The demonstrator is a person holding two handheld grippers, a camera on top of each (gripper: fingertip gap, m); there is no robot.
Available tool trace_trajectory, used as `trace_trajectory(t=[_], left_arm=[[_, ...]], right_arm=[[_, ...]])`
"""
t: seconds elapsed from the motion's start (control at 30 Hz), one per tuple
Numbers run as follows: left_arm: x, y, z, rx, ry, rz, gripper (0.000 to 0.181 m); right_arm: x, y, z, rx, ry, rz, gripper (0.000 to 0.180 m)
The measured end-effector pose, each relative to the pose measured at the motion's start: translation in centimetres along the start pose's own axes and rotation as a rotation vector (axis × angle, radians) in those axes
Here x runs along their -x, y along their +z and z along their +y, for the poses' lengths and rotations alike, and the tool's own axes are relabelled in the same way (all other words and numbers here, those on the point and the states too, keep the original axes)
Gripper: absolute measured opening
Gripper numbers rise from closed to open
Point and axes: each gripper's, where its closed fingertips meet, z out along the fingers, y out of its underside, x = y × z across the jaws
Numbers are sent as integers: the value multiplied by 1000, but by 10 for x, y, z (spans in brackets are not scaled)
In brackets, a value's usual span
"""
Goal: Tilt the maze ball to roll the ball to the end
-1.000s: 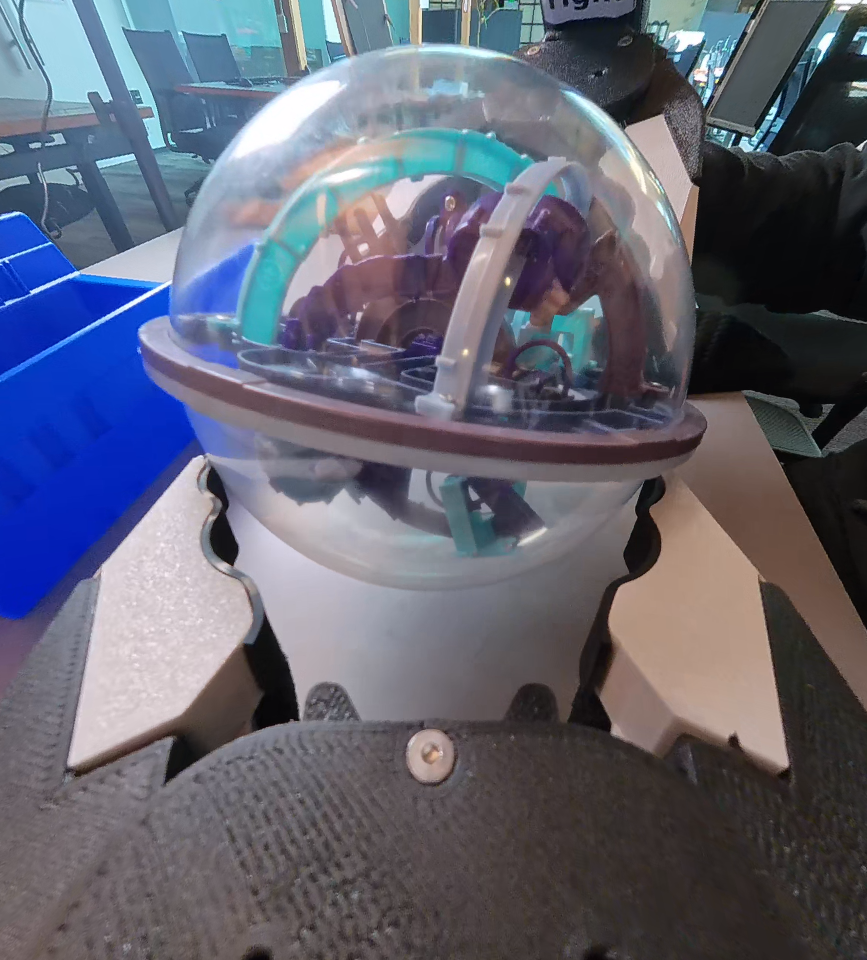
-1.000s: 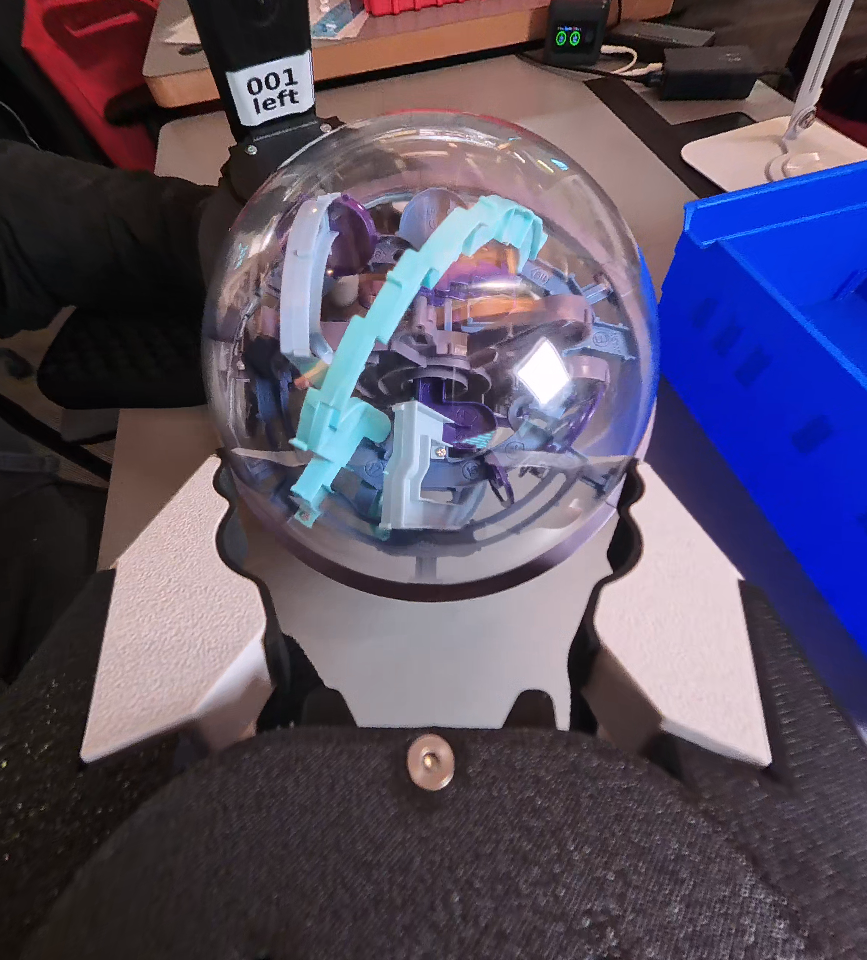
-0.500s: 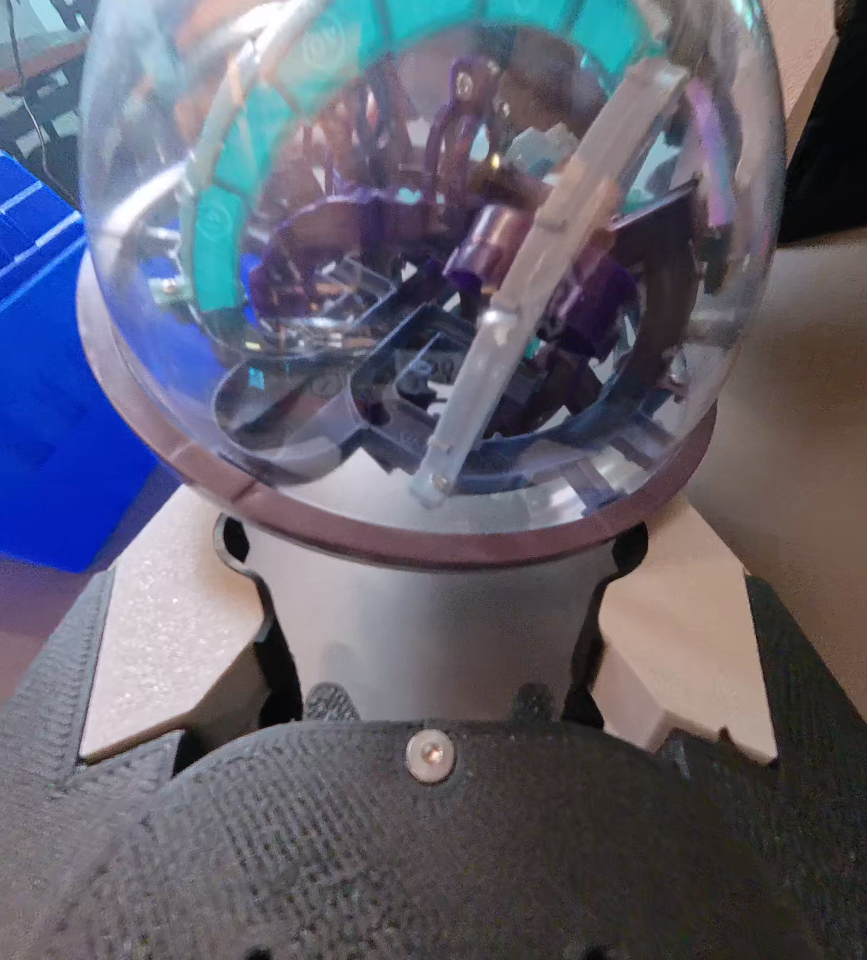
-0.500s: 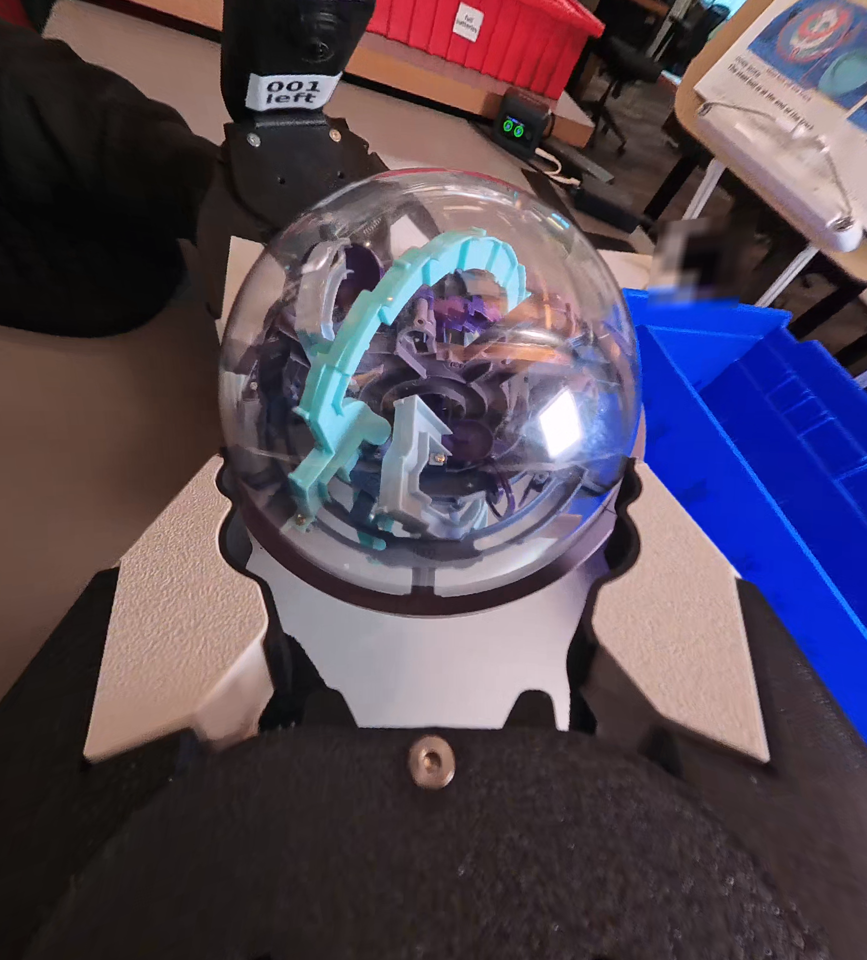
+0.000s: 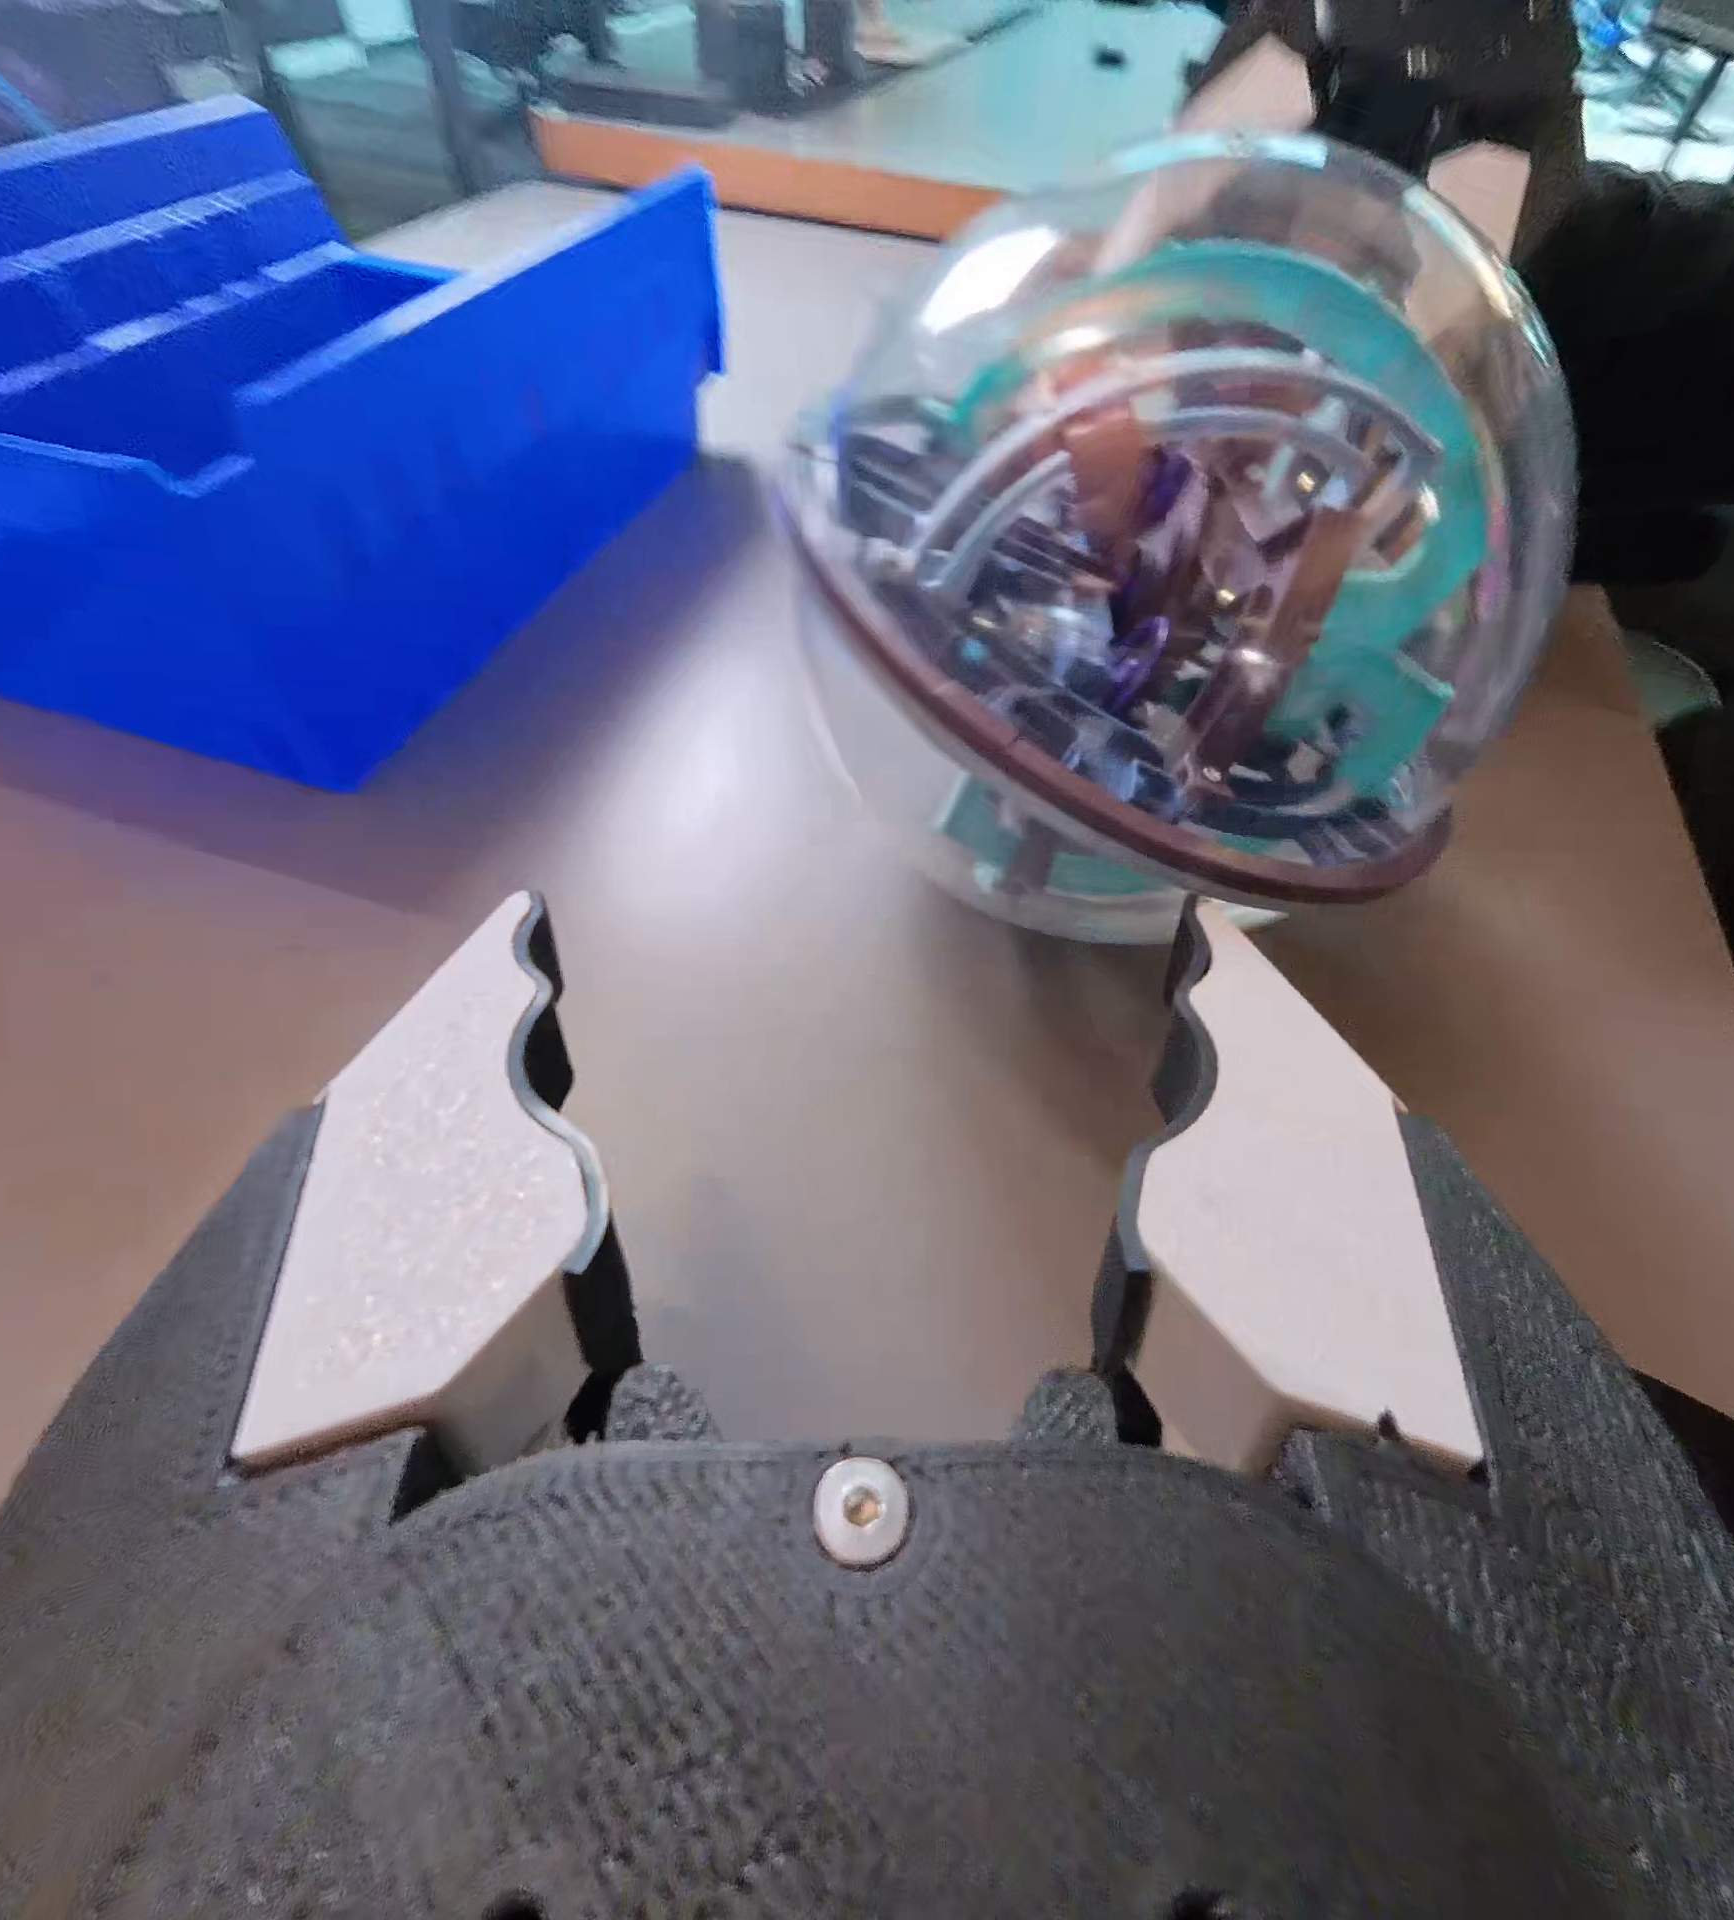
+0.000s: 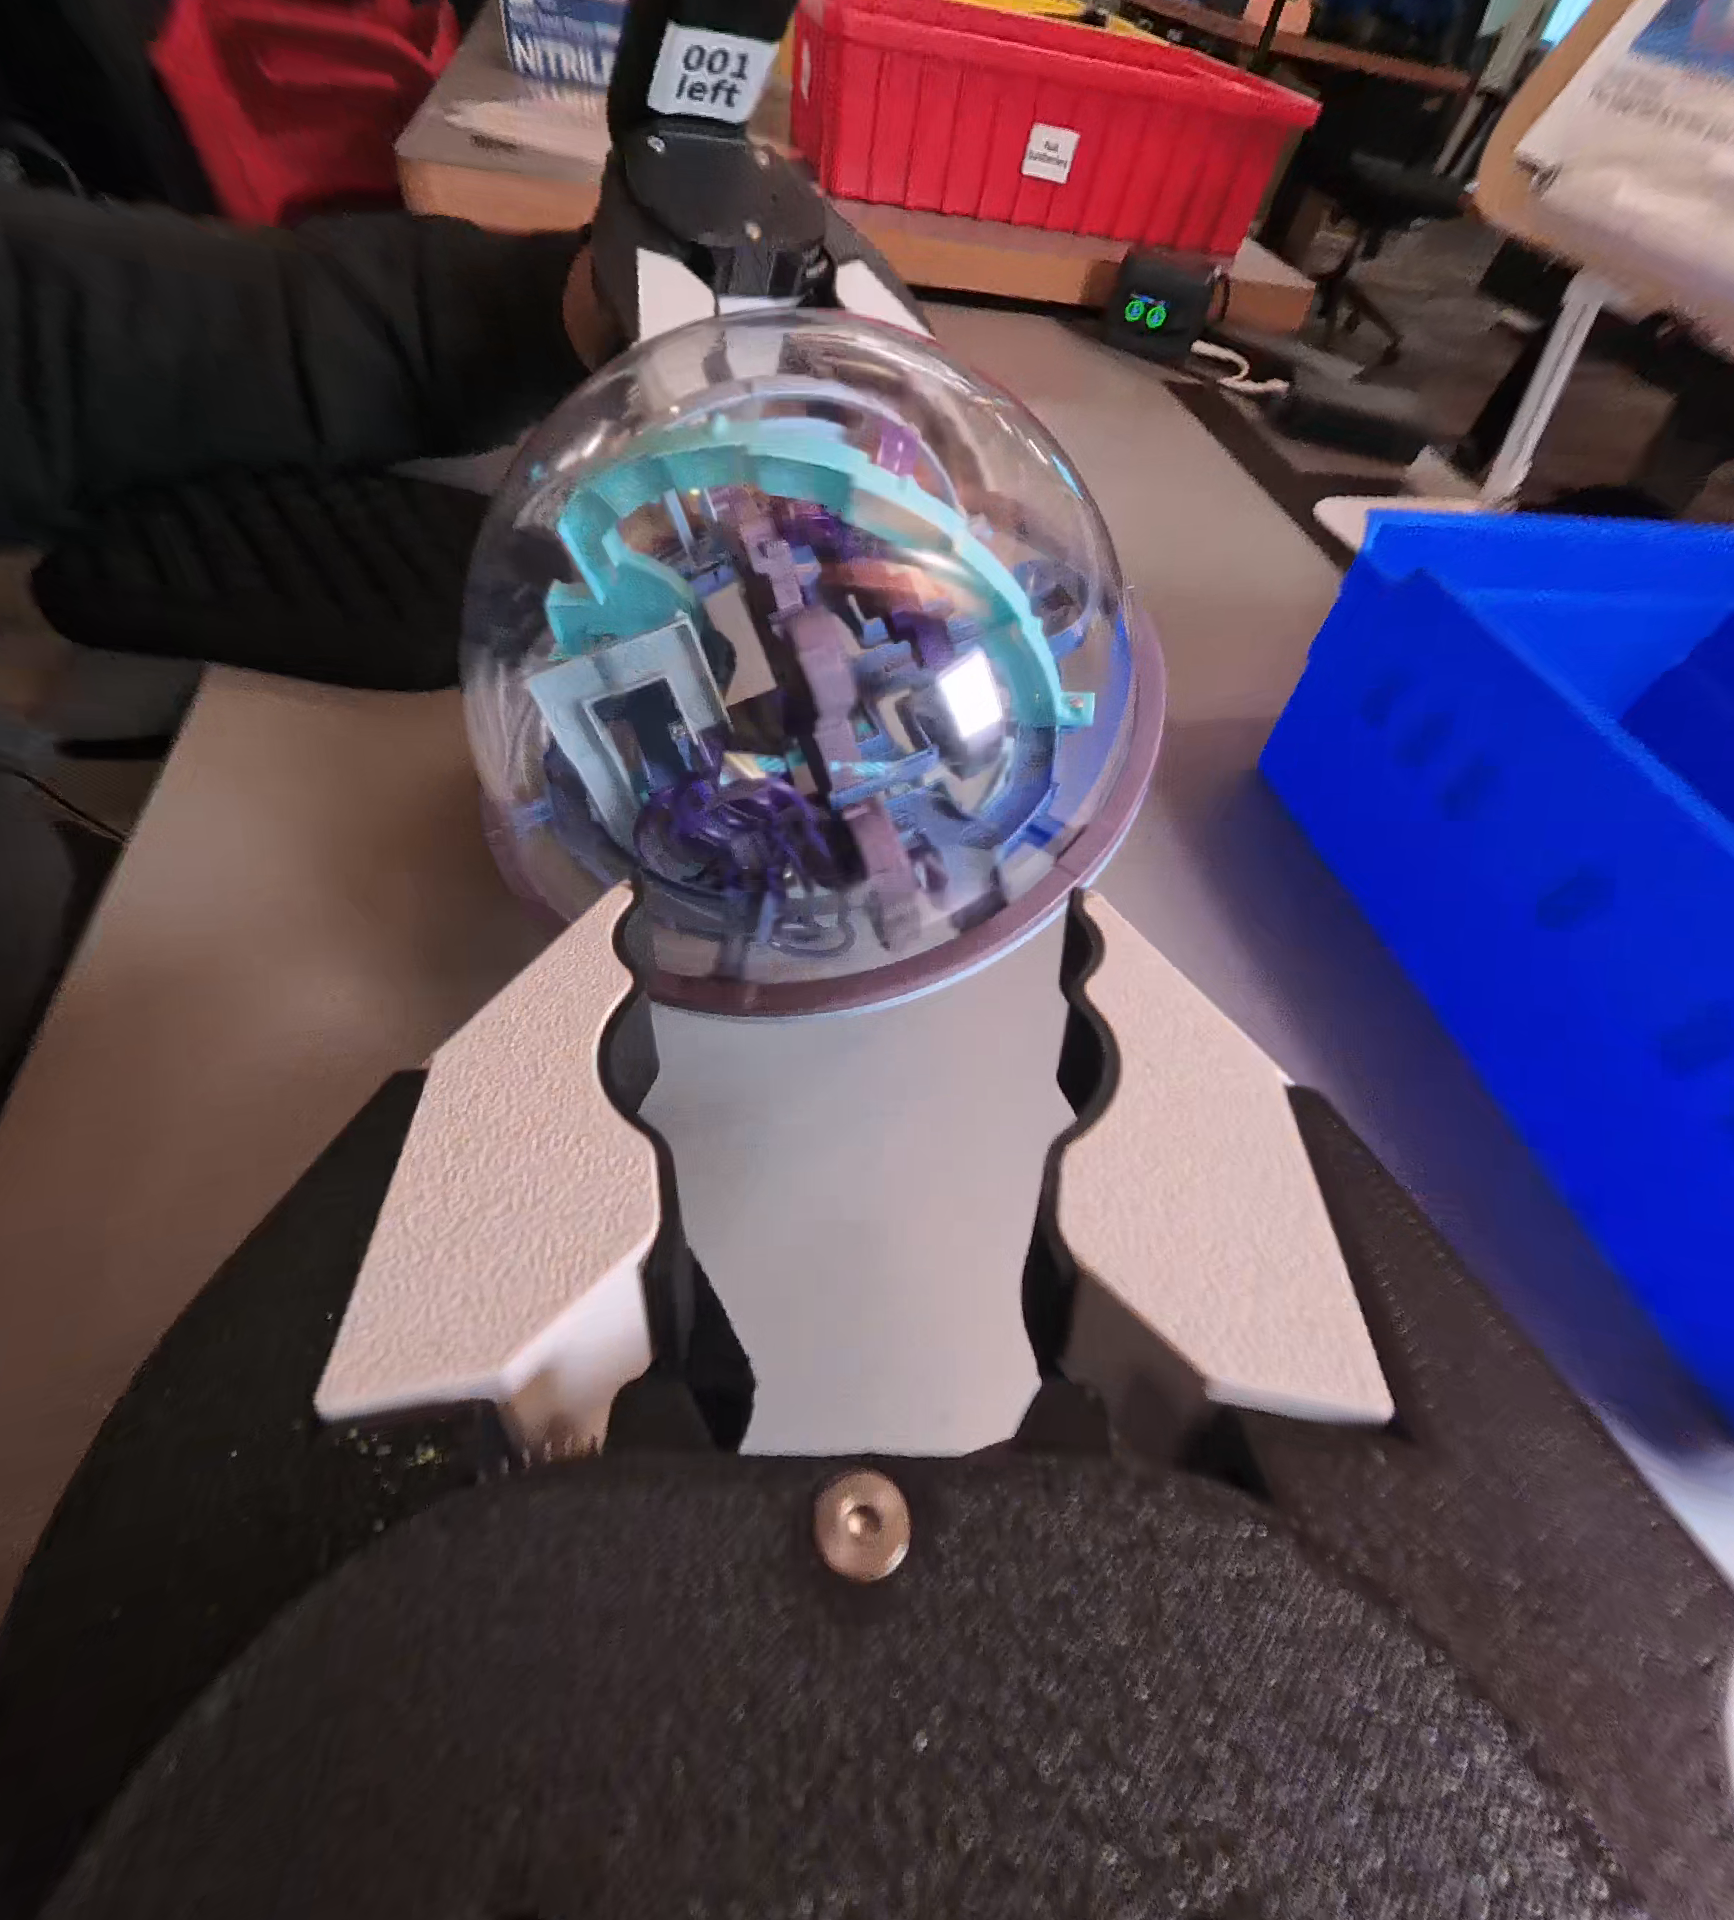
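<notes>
Maze ball (image 6: pixel 801 665) tilted on the table (image 5: pixel 219 935) | right gripper (image 6: pixel 852 914) nearer, fingers spread against its lower rim | left gripper (image 5: pixel 858 935) spread, empty; ball ahead-right | blue bin (image 5: pixel 271 468) ahead-left.

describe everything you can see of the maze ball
The maze ball is a clear plastic sphere with a dark brown band around its middle, tilted. Inside run teal, grey and purple tracks; the small ball cannot be made out. It sits low over the tan table, beside the blue bin. The right gripper has its fingertips at the lower shell; the left gripper is open, apart.
</notes>
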Motion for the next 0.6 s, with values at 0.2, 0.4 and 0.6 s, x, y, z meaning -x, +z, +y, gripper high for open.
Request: trace_trajectory(t=[0.2,0.4,0.6], left_arm=[[-5,-22,-28,-212,-217,110,92],[-35,8,-31,-172,-263,257,83],[-4,1,-22,-232,-341,158,58]], right_arm=[[5,0,10,-23,144,-116,78],[-3,-3,7,-63,208,-86,48],[1,-15,-2,-154,250,-154,9]])
